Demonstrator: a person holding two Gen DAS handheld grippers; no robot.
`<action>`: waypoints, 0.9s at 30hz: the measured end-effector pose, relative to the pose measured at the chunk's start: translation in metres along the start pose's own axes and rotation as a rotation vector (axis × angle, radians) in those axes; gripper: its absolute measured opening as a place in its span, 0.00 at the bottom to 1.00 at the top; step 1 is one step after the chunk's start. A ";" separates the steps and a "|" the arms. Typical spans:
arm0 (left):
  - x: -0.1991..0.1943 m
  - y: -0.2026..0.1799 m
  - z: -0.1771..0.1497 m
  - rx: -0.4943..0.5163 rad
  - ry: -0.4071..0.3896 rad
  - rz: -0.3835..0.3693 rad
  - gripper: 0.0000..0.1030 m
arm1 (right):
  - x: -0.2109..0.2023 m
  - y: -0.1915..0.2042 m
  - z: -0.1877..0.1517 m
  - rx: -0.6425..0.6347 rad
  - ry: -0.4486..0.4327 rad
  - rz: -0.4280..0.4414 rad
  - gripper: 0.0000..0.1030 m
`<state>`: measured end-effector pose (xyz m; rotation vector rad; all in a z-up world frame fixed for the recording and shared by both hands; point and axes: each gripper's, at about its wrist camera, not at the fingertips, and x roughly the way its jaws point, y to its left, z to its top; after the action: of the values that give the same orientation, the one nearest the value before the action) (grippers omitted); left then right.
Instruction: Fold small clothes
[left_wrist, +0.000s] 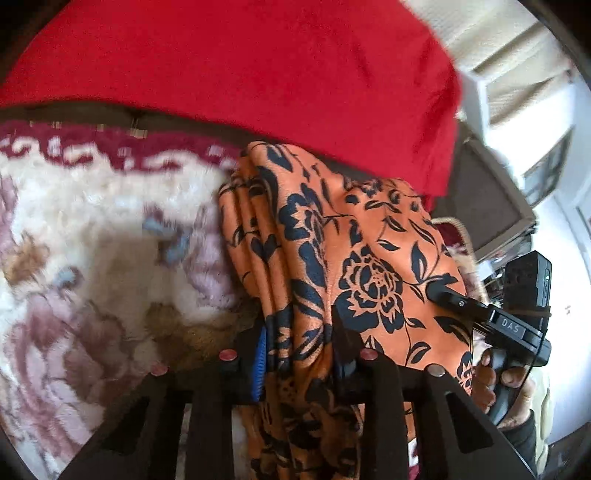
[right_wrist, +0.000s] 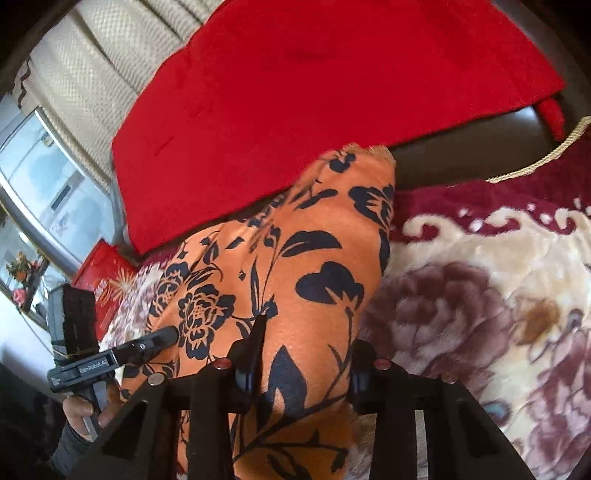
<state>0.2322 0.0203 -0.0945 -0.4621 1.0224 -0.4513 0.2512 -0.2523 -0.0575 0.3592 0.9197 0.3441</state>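
Left wrist view: the left gripper (left_wrist: 299, 354) is clamped on a bunched handful of the orange floral cloth (left_wrist: 351, 236), which drapes up and away from the jaws in long pleats over the plush flowered blanket (left_wrist: 92, 240). The right gripper (left_wrist: 439, 291) shows off to the side with its fingertip against the same cloth, a hand (left_wrist: 495, 380) on its handle. A red cloth (left_wrist: 240, 66) lies just behind, its lower edge overlapping the orange piece.

Right wrist view: the right gripper (right_wrist: 306, 354) is pinched on the cloth too, smooth fabric running up from between its jaws.

I'd say the trick here is keeping both grips level and pulling apart evenly so those pleats flatten before laying it down. Watch the red cloth's edge so it doesn't get dragged along. Best open room is the blanket on the outer side of each view; the window side looks cramped.
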 end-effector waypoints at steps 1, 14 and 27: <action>0.004 0.003 -0.002 -0.011 0.007 0.014 0.43 | 0.009 -0.011 0.000 0.045 0.036 0.001 0.37; -0.032 -0.004 -0.054 0.083 -0.035 0.194 0.62 | -0.055 0.048 -0.047 -0.003 -0.143 0.021 0.76; -0.103 -0.051 -0.101 0.232 -0.303 0.496 0.88 | -0.095 0.096 -0.136 -0.063 -0.262 -0.179 0.86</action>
<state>0.0893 0.0203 -0.0385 -0.0561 0.7437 -0.0486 0.0734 -0.1875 -0.0234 0.2549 0.6766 0.1564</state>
